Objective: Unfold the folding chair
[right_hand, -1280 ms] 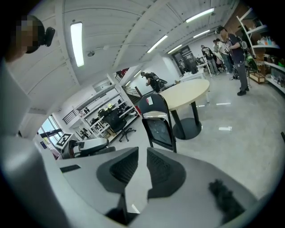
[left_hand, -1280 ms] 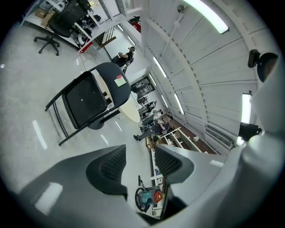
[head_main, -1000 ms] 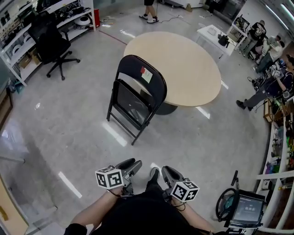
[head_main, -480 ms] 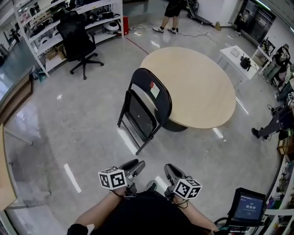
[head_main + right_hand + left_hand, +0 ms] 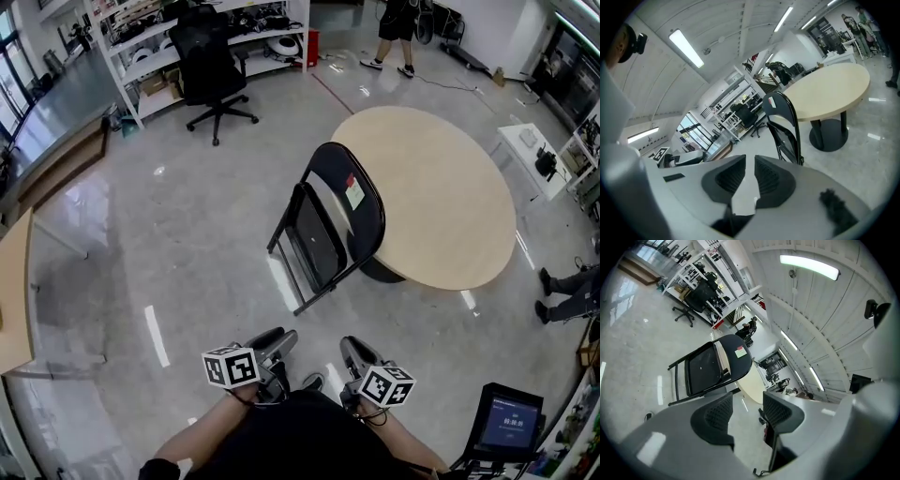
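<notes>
head view, with both gripper views. the folding chair is seen still folded flat and standing upright on its legs on the glossy grey floor, just beside the round table; its curved black backrest overlaps the table's near edge, and whether the two touch cannot be told. a red and pale sticker is borne on the backrest. the left gripper and the right gripper are held low, close to the body of the person holding them and well apart from the chair, both directed towards it. in the left gripper view the jaws are shown released, spread apart with only floor and the distant chair visible between them. in the right gripper view the jaws are shown clenched, their ribbed pads brought nearly together with nothing grasped. a black office chair is placed before white shelving at the far side, and a small screen is seen at lower right.
</notes>
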